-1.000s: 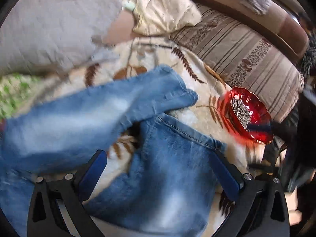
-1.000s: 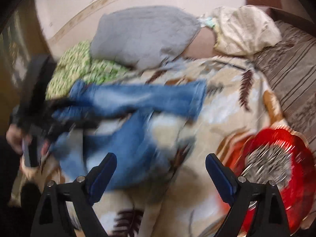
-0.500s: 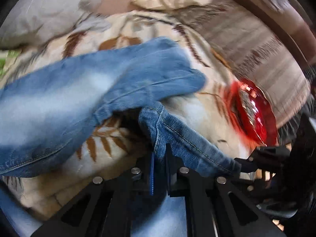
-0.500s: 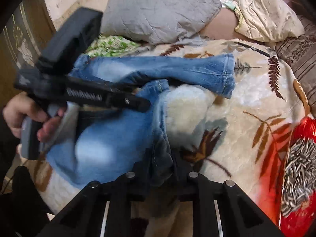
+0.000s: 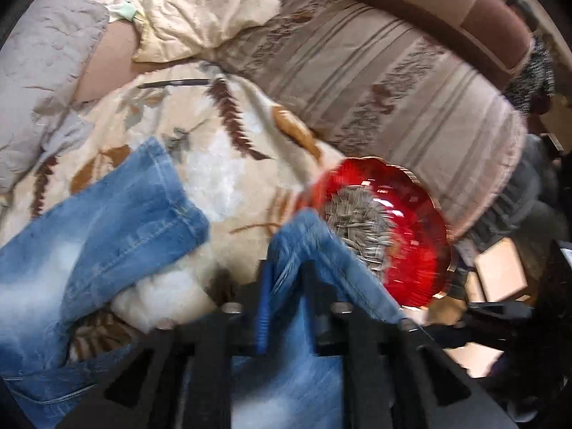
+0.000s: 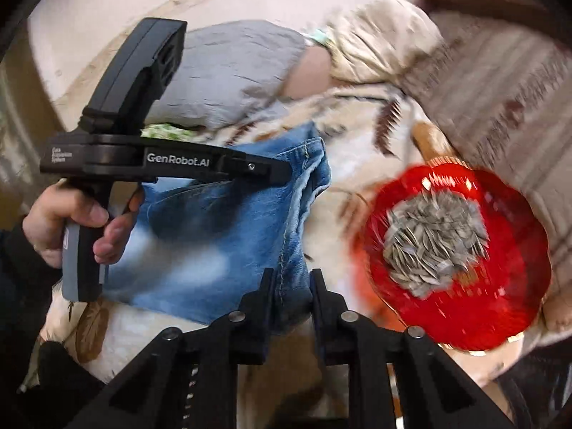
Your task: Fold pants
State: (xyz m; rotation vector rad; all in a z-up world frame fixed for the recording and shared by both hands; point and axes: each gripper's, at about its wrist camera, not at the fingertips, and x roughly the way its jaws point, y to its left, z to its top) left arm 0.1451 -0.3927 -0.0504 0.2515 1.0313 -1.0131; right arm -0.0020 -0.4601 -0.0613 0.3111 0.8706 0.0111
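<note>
Blue jeans (image 5: 118,221) lie on a cream leaf-patterned blanket (image 5: 221,136). My left gripper (image 5: 284,279) is shut on the hem of one jeans leg and holds it lifted, close to the red bowl. The other leg lies flat to the left. In the right wrist view my right gripper (image 6: 291,286) is shut on the same leg's hem edge of the jeans (image 6: 221,228). The left gripper body (image 6: 161,161) shows there, held by a hand, its tip on the denim.
A red glass bowl (image 5: 418,250) of sunflower seeds sits on the blanket at the right, also in the right wrist view (image 6: 500,279). A grey pillow (image 5: 39,82), a cream pillow (image 5: 200,10) and a striped sofa back (image 5: 375,71) lie behind.
Both grippers went from open to shut on the jeans leg hem and have lifted and carried it to the right, toward the red bowl.
</note>
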